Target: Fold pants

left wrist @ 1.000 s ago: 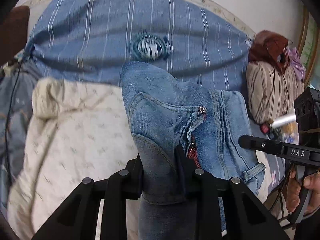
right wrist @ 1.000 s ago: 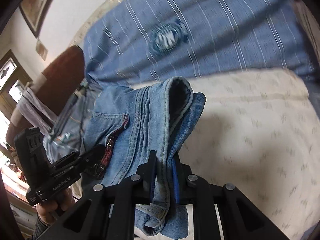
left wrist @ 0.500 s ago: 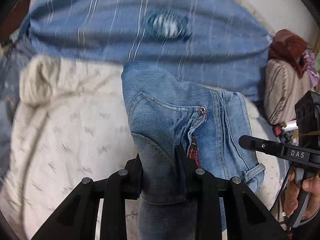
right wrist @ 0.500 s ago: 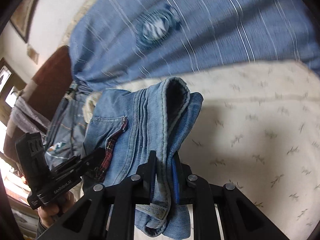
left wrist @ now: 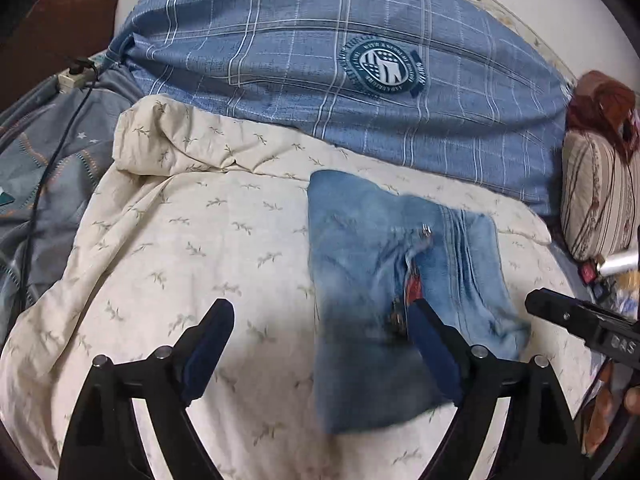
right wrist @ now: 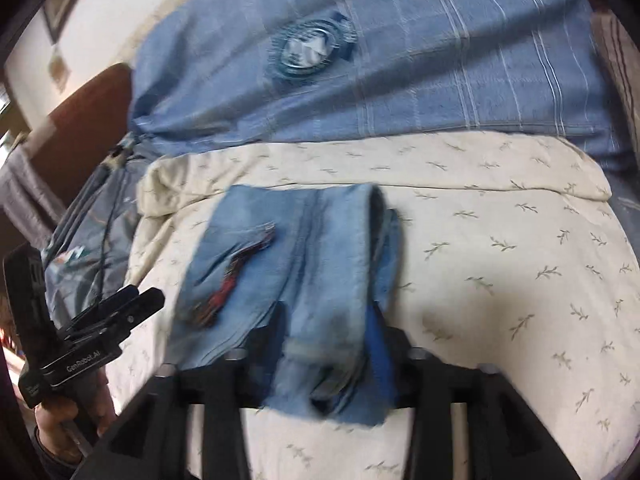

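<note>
Up close, the left gripper [left wrist: 320,344] is spread wide and empty, the right gripper [right wrist: 328,344] parted around a blurred hem, grip unclear. The folded jeans [left wrist: 400,280] are laid flat on the cream quilt [left wrist: 200,240], probably for release.

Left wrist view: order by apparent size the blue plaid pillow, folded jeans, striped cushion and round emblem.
1. Plaid pillow
2. Jeans, though nearer the camera
3. Striped cushion, cut off at the edge, so unsure
4. Emblem
</note>
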